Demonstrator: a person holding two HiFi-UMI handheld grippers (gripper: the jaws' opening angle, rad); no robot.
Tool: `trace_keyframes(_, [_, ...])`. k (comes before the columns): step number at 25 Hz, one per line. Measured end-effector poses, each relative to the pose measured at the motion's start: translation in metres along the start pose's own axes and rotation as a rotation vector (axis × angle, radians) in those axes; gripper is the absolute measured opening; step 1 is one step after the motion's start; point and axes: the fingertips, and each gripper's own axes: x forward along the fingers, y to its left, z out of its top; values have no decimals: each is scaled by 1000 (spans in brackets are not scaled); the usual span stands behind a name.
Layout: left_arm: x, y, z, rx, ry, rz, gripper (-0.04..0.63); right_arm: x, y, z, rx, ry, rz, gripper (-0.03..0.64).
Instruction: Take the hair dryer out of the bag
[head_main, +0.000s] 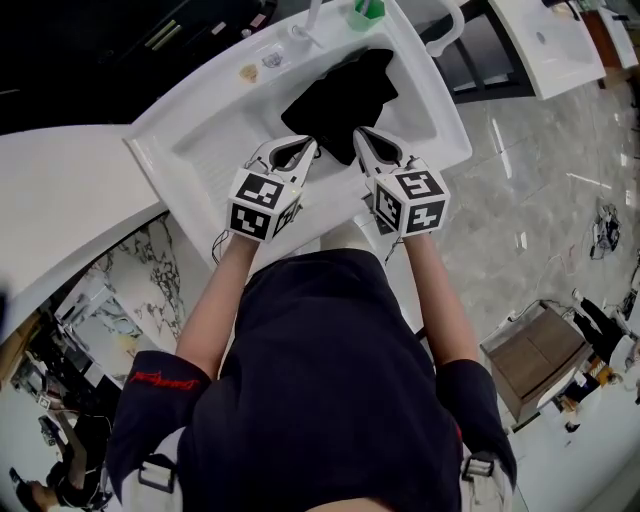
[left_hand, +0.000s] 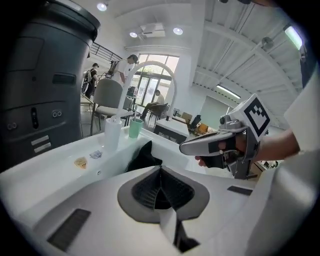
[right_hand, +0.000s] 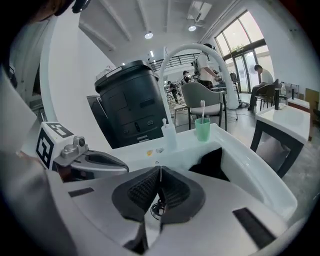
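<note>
A white sink (head_main: 190, 120) fills the view from above. The left gripper (head_main: 303, 150) hangs over its near edge, jaws pressed together on nothing. A black bag (head_main: 345, 90) lies crumpled in the basin just beyond. The right gripper (head_main: 362, 138) is alongside, jaws likewise together and empty.

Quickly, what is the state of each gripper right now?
Left gripper: closed, holding nothing.
Right gripper: closed, holding nothing.
</note>
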Motion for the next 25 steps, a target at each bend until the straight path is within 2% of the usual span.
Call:
trace_keyframes(7, [8, 5, -8, -29, 11, 17, 15, 12, -7, -13, 9, 38, 11, 35])
trace_keyframes(17, [14, 16, -40, -74, 65, 45, 15, 29, -12, -34, 13, 93, 53, 35])
trace_keyframes(25, [23, 26, -44, -82, 80, 64, 15, 47, -22, -49, -23, 164, 42, 35])
